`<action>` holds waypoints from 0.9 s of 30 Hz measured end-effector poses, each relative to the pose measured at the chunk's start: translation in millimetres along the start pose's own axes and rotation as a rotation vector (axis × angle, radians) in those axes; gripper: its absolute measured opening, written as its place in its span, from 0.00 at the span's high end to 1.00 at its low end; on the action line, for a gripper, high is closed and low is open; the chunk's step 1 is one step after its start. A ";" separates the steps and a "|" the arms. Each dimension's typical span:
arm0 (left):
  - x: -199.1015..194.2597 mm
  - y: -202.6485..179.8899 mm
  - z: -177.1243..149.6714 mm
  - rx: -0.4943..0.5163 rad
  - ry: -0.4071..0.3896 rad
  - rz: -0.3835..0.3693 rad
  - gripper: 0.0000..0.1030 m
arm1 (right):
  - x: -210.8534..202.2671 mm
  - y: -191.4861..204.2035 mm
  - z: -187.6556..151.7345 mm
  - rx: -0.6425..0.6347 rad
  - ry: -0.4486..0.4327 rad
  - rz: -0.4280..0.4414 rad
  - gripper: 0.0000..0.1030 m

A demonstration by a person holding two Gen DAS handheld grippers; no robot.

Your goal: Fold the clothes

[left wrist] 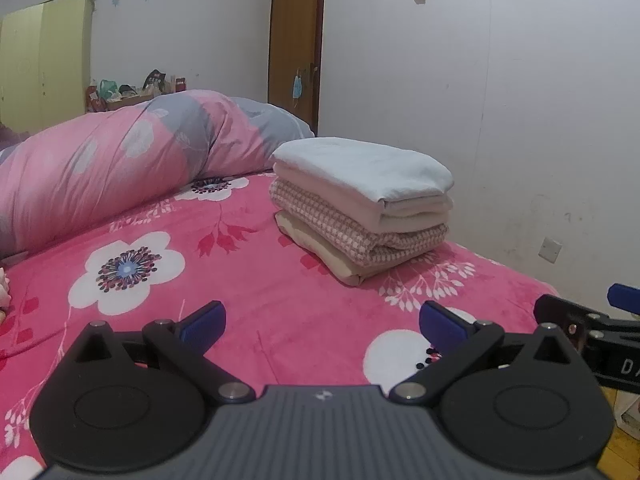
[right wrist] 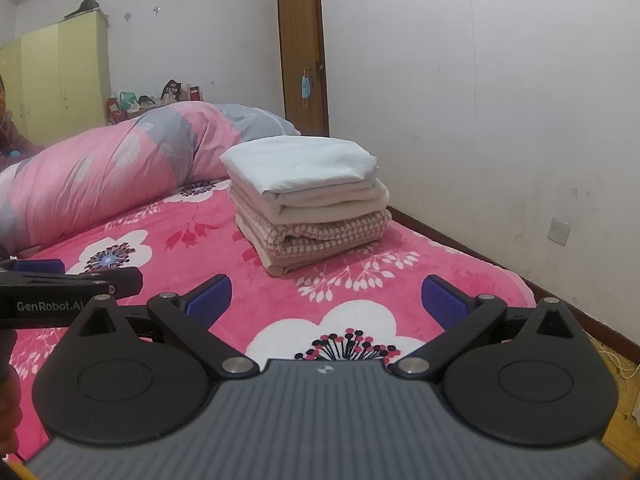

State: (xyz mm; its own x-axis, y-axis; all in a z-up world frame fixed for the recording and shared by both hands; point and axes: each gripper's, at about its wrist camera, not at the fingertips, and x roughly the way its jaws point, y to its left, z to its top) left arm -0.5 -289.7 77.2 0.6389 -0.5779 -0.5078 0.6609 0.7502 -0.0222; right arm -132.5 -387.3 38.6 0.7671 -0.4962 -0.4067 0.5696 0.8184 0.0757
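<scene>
A neat stack of folded clothes (left wrist: 362, 204) sits on the plush pink floral bed cover (left wrist: 248, 280), right of centre in the frame: a smooth white piece on top, cream beneath, then a checked pink weave, tan at the bottom. A puffy quilt (left wrist: 112, 160) fills the upper left. Open cover lies between stack and both grippers. The left gripper (left wrist: 322, 320) and right gripper (right wrist: 326, 298) are spread wide, empty, below the stack.

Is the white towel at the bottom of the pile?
No, the white towel lies on top of the pile, above the checked cloth.
</scene>
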 end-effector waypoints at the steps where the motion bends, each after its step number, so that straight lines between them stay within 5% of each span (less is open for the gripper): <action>1: -0.1 0.4 -0.2 -0.001 0.000 0.000 0.00 | 0.2 0.1 -0.3 0.000 0.001 0.000 0.01; 27: -4.9 -7.5 -6.5 -0.017 -0.002 0.001 0.00 | -7.2 0.9 2.0 -0.039 -0.036 -0.038 0.01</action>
State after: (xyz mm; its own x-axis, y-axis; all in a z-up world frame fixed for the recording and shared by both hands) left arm -11.1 -290.4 74.3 0.6400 -0.5780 -0.5063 0.6540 0.7557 -0.0361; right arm -136.9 -383.6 43.4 0.7559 -0.5365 -0.3752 0.5868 0.8093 0.0252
